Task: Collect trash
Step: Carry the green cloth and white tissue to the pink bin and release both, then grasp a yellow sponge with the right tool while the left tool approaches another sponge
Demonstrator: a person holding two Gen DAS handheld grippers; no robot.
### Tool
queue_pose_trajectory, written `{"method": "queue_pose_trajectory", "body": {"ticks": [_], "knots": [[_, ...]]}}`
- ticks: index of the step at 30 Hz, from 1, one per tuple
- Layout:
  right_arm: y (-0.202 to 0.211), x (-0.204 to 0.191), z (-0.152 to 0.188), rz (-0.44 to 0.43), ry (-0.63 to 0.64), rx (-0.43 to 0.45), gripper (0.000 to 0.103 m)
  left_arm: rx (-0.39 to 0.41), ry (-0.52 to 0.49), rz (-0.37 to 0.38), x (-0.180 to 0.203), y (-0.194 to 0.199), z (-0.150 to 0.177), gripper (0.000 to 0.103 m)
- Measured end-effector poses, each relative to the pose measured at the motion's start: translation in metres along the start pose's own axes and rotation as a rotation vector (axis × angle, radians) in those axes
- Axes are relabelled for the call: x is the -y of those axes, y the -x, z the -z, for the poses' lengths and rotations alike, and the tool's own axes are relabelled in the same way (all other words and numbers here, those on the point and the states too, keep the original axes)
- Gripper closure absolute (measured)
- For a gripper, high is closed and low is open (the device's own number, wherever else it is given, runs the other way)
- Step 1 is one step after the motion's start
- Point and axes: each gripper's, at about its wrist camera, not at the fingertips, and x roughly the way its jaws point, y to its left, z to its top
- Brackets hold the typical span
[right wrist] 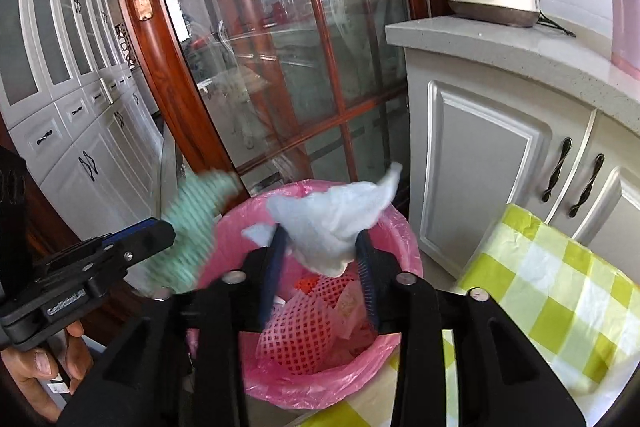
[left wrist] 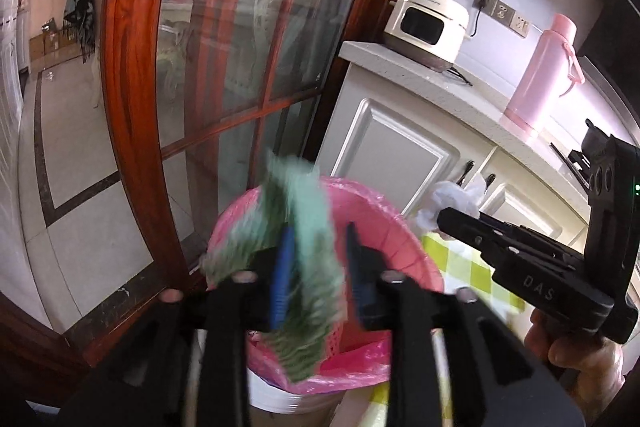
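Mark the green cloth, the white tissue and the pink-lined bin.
green cloth (left wrist: pixel 316 259), left wrist view, on its middle fold between the blue pads.
white tissue (right wrist: pixel 332 223), right wrist view, on its crumpled centre.
pink-lined bin (right wrist: pixel 404 227), right wrist view, on its right rim.

My black tongs (left wrist: pixel 316 267) have blue pads (left wrist: pixel 282 279). Between them hangs a green ribbed cloth (left wrist: pixel 316 267); my other tongs (right wrist: pixel 324 255) carry white tissue (right wrist: pixel 336 223). The bin liner (right wrist: pixel 400 235) is pink, the netting (right wrist: pixel 296 335) inside red-pink mesh, the table cover (right wrist: pixel 560 287) yellow-green and white check.
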Motion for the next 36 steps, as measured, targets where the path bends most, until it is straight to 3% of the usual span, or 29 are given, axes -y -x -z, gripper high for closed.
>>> {"method": "queue_pose_trajectory", "body": {"ticks": [3, 8, 15, 25, 36], "knots": [[-0.004, 0.008, 0.002, 0.010, -0.023, -0.005, 0.051, -0.006, 0.001, -0.007, -0.001, -0.001, 0.002, 0.071], [0.014, 0.016, 0.012, 0.051, -0.014, 0.014, 0.051, 0.002, -0.009, -0.015, 0.000, 0.007, 0.010, 0.071], [0.074, 0.052, 0.046, 0.149, -0.040, 0.064, 0.051, 0.017, -0.053, 0.003, 0.030, 0.025, 0.032, 0.064], [0.157, 0.114, 0.135, 0.334, -0.098, 0.070, 0.037, 0.002, -0.100, 0.075, 0.096, 0.037, 0.080, 0.053], [0.182, 0.145, 0.207, 0.403, -0.181, 0.021, 0.030, -0.064, -0.152, 0.103, 0.150, 0.038, 0.135, 0.047]]}}
